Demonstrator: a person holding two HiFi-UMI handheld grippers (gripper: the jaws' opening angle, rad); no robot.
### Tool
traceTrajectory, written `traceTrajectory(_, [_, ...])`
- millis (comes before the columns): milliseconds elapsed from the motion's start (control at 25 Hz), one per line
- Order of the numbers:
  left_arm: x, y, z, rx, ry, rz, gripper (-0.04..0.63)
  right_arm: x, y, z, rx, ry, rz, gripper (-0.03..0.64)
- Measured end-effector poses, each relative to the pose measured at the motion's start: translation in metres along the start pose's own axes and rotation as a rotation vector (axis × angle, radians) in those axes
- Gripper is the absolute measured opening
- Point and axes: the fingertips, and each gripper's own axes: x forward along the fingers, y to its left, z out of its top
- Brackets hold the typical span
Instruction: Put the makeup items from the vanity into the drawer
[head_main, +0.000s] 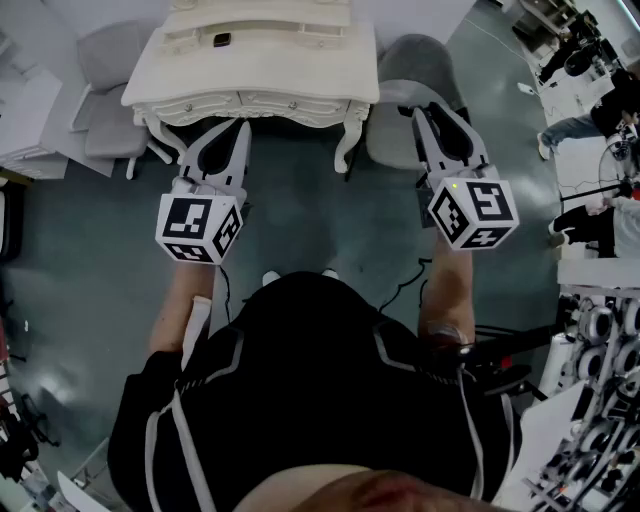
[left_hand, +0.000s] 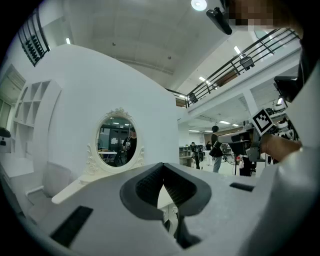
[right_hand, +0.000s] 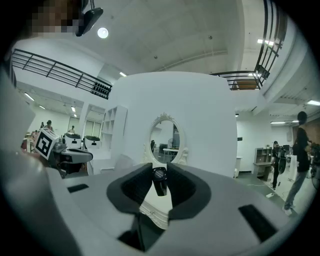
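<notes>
The white vanity stands ahead of me, and a small dark item lies on its top. Its front drawers look closed. My right gripper is held level in front of the vanity's right end, shut on a small black makeup item with a round cap. My left gripper is level before the left drawer front; its pads meet at the tips with nothing between them. The oval mirror rises behind the tabletop.
A grey chair stands left of the vanity and a grey stool right of it. Benches with equipment line the right side. People stand farther off in the hall. Dark floor lies between me and the vanity.
</notes>
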Motion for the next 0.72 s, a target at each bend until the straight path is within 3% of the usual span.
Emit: traceTrajectory(720, [-0.015,0.016,0.004,0.000,-0.009,-0.013,0.003,-0.001,0.020,0.015,0.052,-0.048,-0.008,0.094])
